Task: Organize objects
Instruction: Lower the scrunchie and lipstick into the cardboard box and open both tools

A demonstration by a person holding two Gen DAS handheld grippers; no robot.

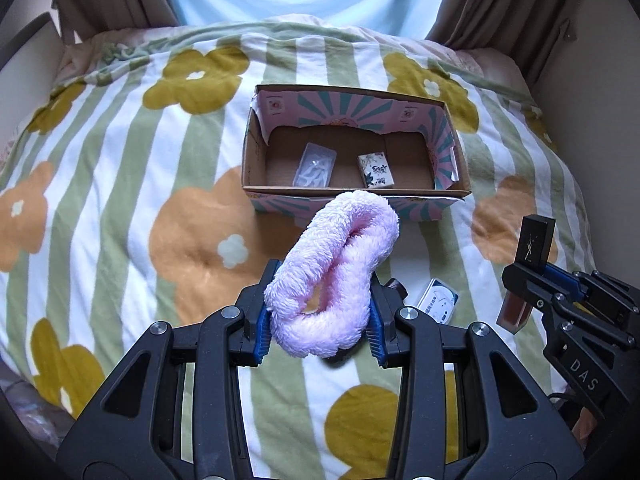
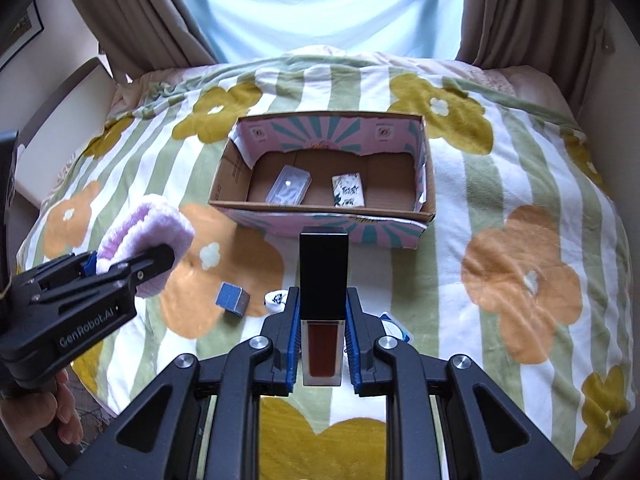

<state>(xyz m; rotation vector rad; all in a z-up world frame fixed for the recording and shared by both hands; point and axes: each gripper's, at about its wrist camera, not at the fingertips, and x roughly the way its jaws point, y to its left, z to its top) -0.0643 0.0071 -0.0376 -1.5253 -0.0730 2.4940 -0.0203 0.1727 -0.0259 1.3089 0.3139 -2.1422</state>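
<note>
A bed covered by a soft blanket with green and white stripes and big yellow and orange flowers (image 2: 500,184) carries everything. Ahead of the right tool (image 2: 322,334) an open cardboard box with pink and teal printed walls (image 2: 326,230) sits on it. Just left of that tool's tips lie a small blue-grey cube (image 2: 233,298) and a small white printed packet (image 2: 275,300); a white blue-edged packet (image 2: 394,326) lies just right.

Your left gripper (image 1: 320,316) clamps a fluffy pink headband (image 1: 336,264), held above the blanket. Your right gripper (image 2: 322,340) clamps an upright lip gloss tube (image 2: 323,304), black cap up. The open cardboard box (image 2: 424,208) ahead contains a clear packet (image 2: 289,191) and a small printed carton (image 2: 349,190), lying apart.
</note>
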